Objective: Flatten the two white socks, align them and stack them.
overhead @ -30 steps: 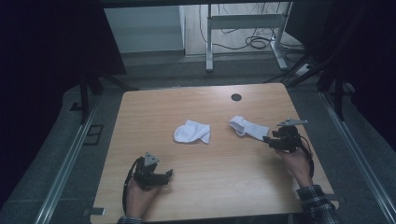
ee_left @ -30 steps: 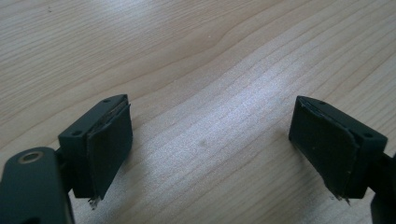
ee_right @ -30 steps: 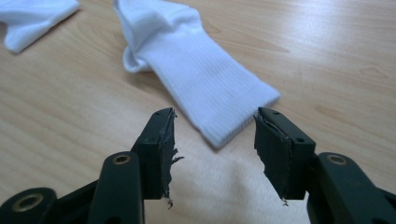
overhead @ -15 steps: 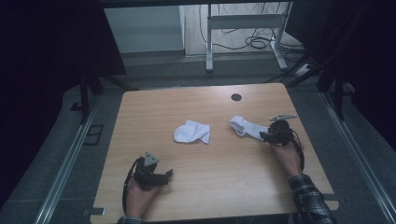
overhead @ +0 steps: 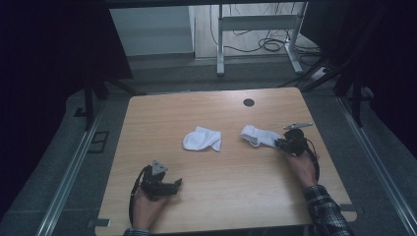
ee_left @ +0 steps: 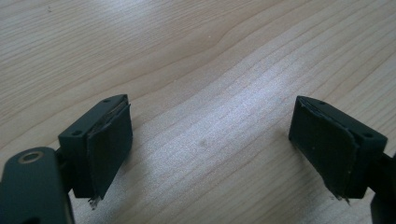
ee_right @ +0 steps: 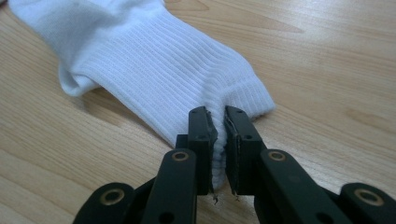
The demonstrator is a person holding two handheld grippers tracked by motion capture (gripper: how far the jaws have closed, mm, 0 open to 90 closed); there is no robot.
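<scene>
Right gripper (ee_right: 217, 135) just clamped onto the cuff of the right sock (ee_right: 140, 60), probably to drag it toward the other sock (overhead: 202, 139), while the left gripper (ee_left: 210, 149) rests wide open on the table (overhead: 236, 196).

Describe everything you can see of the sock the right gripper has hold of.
The sock is white ribbed knit, lying flat on the wooden table right of the middle, partly folded at its far end. The right gripper has just closed on its cuff edge, bunching the fabric between both fingers. It lies apart from the other sock.
</scene>
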